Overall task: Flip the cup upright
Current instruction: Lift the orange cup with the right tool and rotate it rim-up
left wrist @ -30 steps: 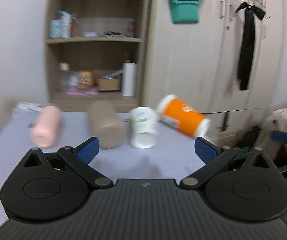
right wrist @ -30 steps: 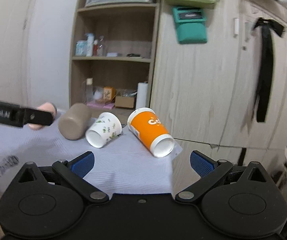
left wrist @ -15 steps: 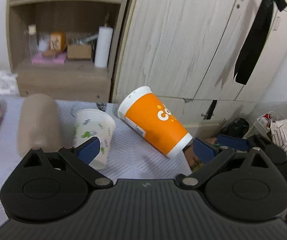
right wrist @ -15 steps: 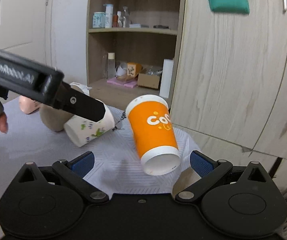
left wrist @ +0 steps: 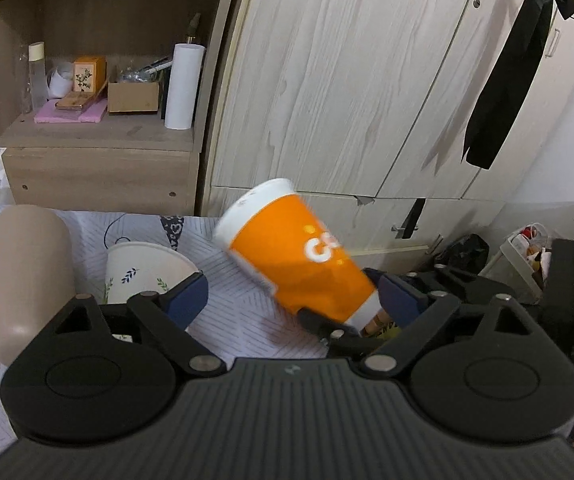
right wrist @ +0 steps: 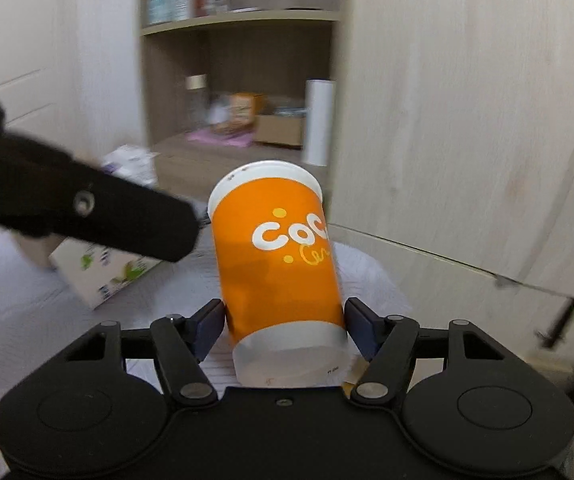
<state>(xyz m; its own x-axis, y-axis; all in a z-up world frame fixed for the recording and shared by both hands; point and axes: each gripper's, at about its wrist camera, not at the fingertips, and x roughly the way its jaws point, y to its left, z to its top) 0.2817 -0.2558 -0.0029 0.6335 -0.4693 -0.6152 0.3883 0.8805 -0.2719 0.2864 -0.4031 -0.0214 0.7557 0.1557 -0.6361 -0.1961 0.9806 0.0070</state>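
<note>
An orange paper cup with white lettering lies on its side on the pale cloth-covered table, its white base toward me. My right gripper has its blue pads on either side of the cup's lower part, touching it. In the left wrist view the same cup is tilted, with the right gripper's fingers at its base. My left gripper is open and empty, just left of the cup; its arm crosses the right wrist view.
A white floral paper cup and a beige cup lie on their sides to the left. A wooden shelf unit and wardrobe doors stand behind the table. Bags sit on the floor at right.
Both grippers have moved closer to the orange cup. My right gripper has closed around its lower part. The cup has tilted, its rim end higher than before.
</note>
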